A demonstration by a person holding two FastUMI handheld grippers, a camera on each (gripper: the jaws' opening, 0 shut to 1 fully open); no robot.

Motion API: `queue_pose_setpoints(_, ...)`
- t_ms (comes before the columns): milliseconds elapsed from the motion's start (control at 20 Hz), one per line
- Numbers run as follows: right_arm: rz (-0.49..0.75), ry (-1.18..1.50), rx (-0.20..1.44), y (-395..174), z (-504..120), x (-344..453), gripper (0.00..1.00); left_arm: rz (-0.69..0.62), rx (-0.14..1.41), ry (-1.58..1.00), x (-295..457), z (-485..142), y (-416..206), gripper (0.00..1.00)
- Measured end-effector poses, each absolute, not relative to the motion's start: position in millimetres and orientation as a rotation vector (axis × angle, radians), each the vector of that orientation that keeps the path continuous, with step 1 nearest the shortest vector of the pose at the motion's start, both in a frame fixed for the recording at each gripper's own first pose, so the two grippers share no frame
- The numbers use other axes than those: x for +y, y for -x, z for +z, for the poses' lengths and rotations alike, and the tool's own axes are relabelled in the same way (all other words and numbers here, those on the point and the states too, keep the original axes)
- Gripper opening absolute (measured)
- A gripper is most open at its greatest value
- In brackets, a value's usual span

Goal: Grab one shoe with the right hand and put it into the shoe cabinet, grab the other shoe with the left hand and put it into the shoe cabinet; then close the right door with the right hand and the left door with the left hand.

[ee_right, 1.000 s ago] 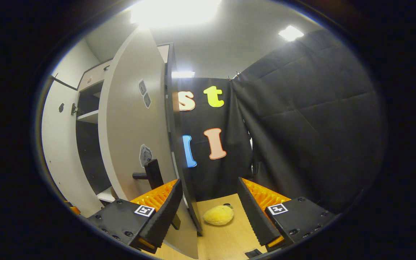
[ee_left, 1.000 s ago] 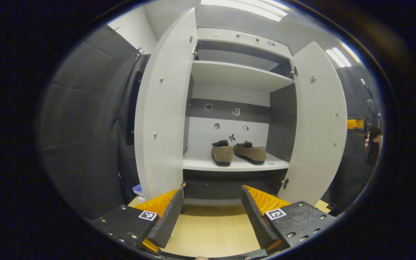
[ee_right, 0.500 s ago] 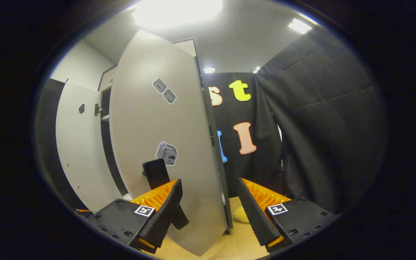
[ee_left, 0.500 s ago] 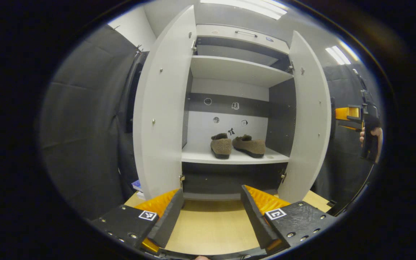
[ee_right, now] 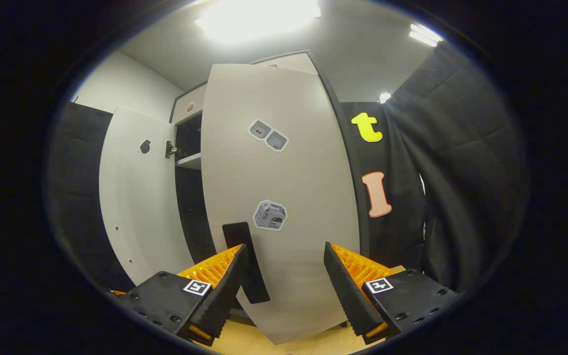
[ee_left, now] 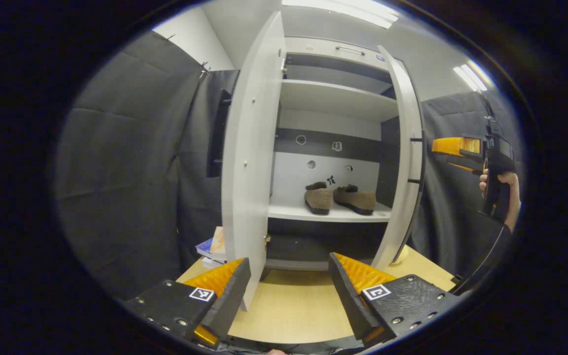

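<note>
Two brown fuzzy shoes (ee_left: 318,197) (ee_left: 356,198) sit side by side on the white cabinet's lower shelf (ee_left: 328,213). The left door (ee_left: 248,162) stands wide open, nearly edge-on to me. The right door (ee_left: 405,162) is swung partway shut. My left gripper (ee_left: 289,291) is open and empty, low in front of the cabinet. In the right gripper view my right gripper (ee_right: 284,281) is open, close to the right door's outer face (ee_right: 289,172), beside its black handle (ee_right: 245,261). The left gripper view shows that gripper (ee_left: 461,148) held by a hand (ee_left: 498,192) at the far right.
Books (ee_left: 212,245) lie stacked on the wooden floor (ee_left: 289,305) behind the left door. A yellow object (ee_left: 402,254) peeks out behind the right door's foot. An upper shelf (ee_left: 336,98) and a top drawer (ee_left: 338,49) span the cabinet. Black cloth walls flank both sides.
The right door has swung from wide open to partway shut, with my right gripper following its outer face. My left gripper view has shifted, so the left door now looks edge-on.
</note>
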State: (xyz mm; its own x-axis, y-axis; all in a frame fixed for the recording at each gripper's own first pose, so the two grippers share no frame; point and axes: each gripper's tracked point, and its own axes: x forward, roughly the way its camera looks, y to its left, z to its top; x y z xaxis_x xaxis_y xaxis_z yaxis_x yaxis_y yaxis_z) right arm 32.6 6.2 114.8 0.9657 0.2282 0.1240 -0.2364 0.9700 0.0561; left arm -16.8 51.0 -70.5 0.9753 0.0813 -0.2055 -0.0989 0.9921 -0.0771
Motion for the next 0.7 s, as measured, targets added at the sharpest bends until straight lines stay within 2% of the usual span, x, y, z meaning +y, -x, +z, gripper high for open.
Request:
queue_pose_setpoints(400,0.227,-0.093,-0.057,-26,88,3,0.98,0.372,0.156,0.099,181,-59,61,0.92)
queue_pose_setpoints(550,0.211,-0.098,-0.032,-23,75,3,0.98,0.442,0.085,0.056,225,-24,63,0.92)
queue_pose_setpoints(700,0.193,-0.104,0.004,-21,60,1,0.98,0.447,0.01,0.019,256,20,54,0.92)
